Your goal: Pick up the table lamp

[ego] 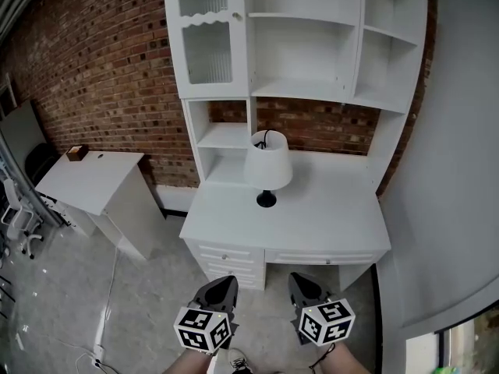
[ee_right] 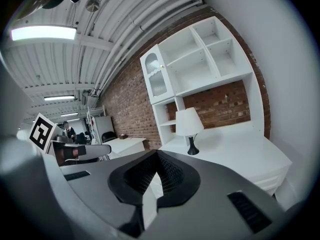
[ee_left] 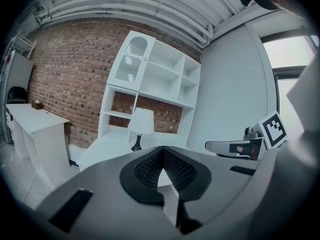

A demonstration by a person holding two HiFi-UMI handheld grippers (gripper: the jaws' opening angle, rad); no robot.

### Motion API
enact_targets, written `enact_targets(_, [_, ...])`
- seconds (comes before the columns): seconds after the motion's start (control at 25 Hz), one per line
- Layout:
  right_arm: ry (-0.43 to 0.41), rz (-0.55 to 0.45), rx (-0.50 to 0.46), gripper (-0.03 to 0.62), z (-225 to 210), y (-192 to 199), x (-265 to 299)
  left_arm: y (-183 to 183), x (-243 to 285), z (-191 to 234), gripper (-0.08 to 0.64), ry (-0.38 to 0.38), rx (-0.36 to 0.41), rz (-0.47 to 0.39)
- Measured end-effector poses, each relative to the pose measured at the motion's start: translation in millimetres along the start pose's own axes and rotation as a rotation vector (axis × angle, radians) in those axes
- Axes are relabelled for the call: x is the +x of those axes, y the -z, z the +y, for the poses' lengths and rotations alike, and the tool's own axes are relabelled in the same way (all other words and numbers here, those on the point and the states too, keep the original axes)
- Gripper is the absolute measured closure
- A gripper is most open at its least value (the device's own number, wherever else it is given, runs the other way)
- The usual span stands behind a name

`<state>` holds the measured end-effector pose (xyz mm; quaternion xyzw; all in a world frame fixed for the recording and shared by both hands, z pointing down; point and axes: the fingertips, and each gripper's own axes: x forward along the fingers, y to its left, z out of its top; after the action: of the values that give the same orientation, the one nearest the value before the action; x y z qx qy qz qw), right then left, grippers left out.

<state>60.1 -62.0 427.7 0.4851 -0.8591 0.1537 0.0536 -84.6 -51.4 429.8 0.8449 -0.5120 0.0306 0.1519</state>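
Well, we are standing back from the white desk (ego: 335, 216) with both claws clenched on nothing. The left gripper (ego: 227, 283) and the right gripper (ego: 301, 280) each have their jaws pressed together at the tips, so they must open before any grasp.

The table lamp (ego: 267, 170) stands upright toward the back of the desk, just in front of the shelf unit (ego: 304, 53) and well apart from both grippers.

We judge it light but top-heavy. The white shade (ego: 268, 164) looks thin and easy to dent, so we would leave it alone. The slim dark stem (ego: 267, 191) under it looks stiff and narrow enough to pinch, just above the small round base (ego: 267, 201). Something dark shows at the shade's top; if it is a cord, it may tug.
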Motion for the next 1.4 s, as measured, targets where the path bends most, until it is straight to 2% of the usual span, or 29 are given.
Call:
enact_targets(0.88, [0.082,-0.006,0.002,0.566,21.6,-12.6,89.0,-22.2,35.3,88.1,0.561,0.094,0.029,0.015])
enact_targets(1.4, [0.097,-0.002,-0.009,0.566,29.2,-13.1,108.1,-23.1,38.2,103.8,0.561,0.117,0.034,0.013])
